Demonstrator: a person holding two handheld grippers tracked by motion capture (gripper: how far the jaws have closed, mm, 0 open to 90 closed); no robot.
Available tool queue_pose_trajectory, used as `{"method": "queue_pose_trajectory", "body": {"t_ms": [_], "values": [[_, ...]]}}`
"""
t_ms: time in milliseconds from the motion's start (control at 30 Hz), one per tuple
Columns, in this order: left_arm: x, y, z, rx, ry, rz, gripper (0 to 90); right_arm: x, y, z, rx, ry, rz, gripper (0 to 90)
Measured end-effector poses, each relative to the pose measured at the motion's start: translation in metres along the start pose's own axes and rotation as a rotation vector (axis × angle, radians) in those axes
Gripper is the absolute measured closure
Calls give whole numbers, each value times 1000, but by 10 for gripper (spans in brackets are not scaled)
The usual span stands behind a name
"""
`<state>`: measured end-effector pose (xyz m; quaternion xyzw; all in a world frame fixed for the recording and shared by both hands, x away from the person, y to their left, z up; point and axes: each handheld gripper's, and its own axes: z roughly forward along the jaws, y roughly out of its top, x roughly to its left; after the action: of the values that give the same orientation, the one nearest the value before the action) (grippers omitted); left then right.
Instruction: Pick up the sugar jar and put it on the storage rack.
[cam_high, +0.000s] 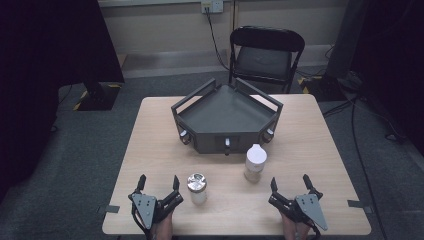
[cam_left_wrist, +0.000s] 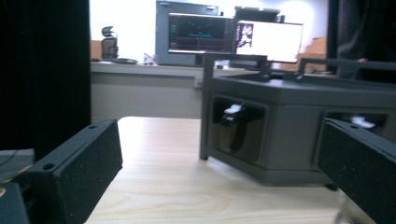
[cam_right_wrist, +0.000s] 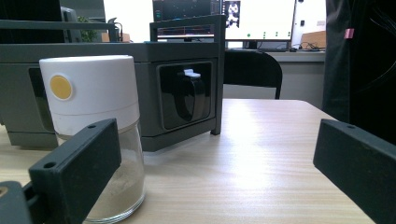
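Overhead, I hold left gripper and right gripper spread, empty, flanking a metal-capped jar and white-capped jar before the grey tray. Left gripper view: tray wall ahead. Right gripper view: white-capped jar hugs my left jaw; swinging could topple it.

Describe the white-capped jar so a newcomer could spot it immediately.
Start at the dark angular tray in the middle of the wooden table. Just in front of its right front corner stands the white-capped jar, ahead of the right gripper. Unlike the metal-lidded jar to its left, it has a tall white cap with a yellow dot and holds tan powder.
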<state>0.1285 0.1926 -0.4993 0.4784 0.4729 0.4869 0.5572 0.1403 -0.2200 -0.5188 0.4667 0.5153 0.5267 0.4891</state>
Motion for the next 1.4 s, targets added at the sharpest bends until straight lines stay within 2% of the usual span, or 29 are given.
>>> {"method": "queue_pose_trajectory", "body": {"t_ms": [67,100,133,167,267,300,467,500,533,567,800,1000,1100,1200,1400], "values": [[0,2,0,0,-12,3,0,0,0,0,0,0,0,0],[3,7,0,15,-46,9,0,0,0,0,0,-1,1,0],[3,7,0,15,-46,9,0,0,0,0,-1,-1,0,0],[5,10,1,21,-80,7,0,0,0,0,-1,-1,0,0],[4,12,2,24,-103,7,0,0,0,0,-1,-1,0,0],[5,13,2,21,-126,-5,0,0,0,0,-1,-1,0,0],[3,14,3,25,-154,4,0,0,0,0,-1,0,-1,0],[5,17,5,43,-183,-4,0,0,0,0,-1,0,-1,0],[5,17,5,43,-183,-4,0,0,0,0,-1,-1,-1,0],[6,18,6,52,-218,-16,0,0,0,0,-1,-1,0,0],[2,17,10,75,-277,1,0,0,0,0,-2,0,0,0],[-3,12,14,96,-308,14,15,0,0,0,-2,1,0,0],[-4,10,15,116,-318,1,35,0,0,0,-2,1,0,0],[-5,9,17,138,-319,-7,63,0,0,0,-2,2,0,0],[-12,5,17,155,-306,23,122,0,0,0,-2,2,0,0]]}}
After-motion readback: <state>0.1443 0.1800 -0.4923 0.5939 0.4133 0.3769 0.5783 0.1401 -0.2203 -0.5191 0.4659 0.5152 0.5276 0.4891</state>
